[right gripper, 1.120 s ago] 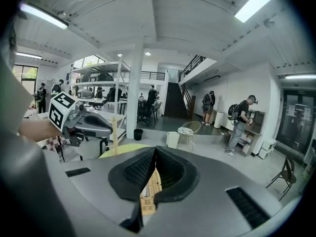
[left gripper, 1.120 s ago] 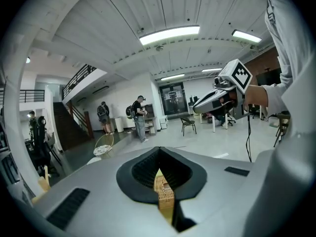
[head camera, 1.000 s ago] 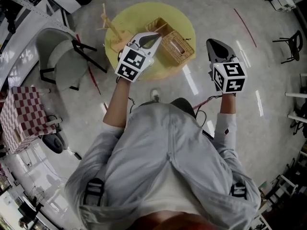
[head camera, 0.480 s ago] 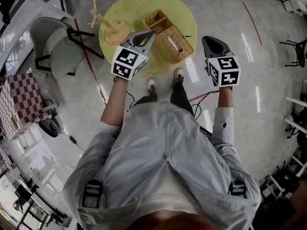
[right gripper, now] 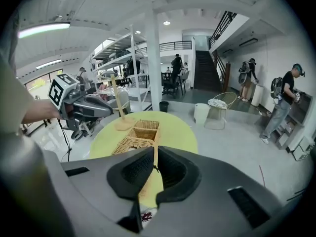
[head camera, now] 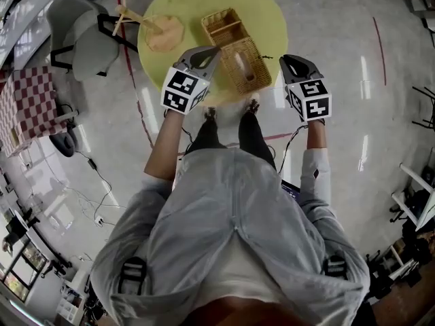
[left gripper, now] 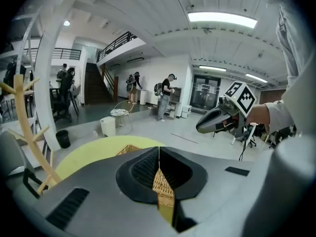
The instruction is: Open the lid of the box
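Observation:
A wicker box lies on the round yellow table. Its far compartment stands open and its near lid lies flat and closed. My left gripper is shut and empty, hovering over the table's near edge just left of the box. My right gripper is also shut and empty, off the table's right edge, beside the box. In the right gripper view the box lies ahead, with the left gripper at its left. The left gripper view shows wicker just below the jaws and the right gripper at the right.
A wooden branch-shaped stand sits on the table left of the box. A grey chair and a red-checked stool stand on the floor at left, with cables nearby. Several people stand far off in the hall.
The person has stepped up to the table, so the table and box now lie closer beneath both grippers. Both grippers stay shut and empty, and the box's lid has not moved.

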`<state>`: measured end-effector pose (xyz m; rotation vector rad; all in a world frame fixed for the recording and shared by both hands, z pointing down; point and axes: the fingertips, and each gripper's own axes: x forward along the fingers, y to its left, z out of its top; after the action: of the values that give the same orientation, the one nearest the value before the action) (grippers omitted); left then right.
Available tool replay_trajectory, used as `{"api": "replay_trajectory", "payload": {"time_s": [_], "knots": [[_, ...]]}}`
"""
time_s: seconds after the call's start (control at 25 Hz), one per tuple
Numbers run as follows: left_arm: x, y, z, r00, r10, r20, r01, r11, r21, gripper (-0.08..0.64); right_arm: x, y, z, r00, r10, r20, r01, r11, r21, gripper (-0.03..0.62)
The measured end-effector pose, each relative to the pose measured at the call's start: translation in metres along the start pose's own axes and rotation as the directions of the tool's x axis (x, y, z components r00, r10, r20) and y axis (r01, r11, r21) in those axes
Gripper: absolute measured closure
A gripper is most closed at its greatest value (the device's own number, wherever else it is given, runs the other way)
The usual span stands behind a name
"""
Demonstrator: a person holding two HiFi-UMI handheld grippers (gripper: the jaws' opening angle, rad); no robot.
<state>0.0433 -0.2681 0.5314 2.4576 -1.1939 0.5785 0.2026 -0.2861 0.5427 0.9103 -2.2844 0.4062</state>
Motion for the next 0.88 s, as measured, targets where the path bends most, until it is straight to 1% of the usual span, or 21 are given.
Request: {"api": "replay_trajectory", "payload": {"time_s": [0.24,0.44,0.6,0.76,0.88], "knots": [[0.02,0.004,-0.025,0.995,0.08,-0.054,-0.084,0.994,-0.074,0.531,0.039,-0.01,-0.04,0.989,0.118,-0.087,-0.12,0.993,-0.017,0.531],[0.027,0.008,-0.048,0.98,0.17,-0.107,-0.184,0.972,-0.146,0.531,0.066,-0.009,-0.067,0.969,0.201,-0.143,-0.207,0.978,-0.028,0.522],[0.03,0.009,-0.064,0.968,0.204,-0.146,-0.226,0.961,-0.157,0.531,0.087,-0.013,-0.082,0.956,0.233,-0.18,-0.246,0.968,-0.054,0.514],[0.03,0.011,-0.08,0.956,0.233,-0.176,-0.264,0.949,-0.174,0.531,0.103,-0.007,-0.094,0.939,0.277,-0.203,-0.295,0.953,-0.065,0.512],[0.029,0.01,-0.089,0.948,0.253,-0.191,-0.288,0.939,-0.188,0.531,0.11,-0.004,-0.101,0.931,0.297,-0.212,-0.316,0.947,-0.063,0.529]]}}
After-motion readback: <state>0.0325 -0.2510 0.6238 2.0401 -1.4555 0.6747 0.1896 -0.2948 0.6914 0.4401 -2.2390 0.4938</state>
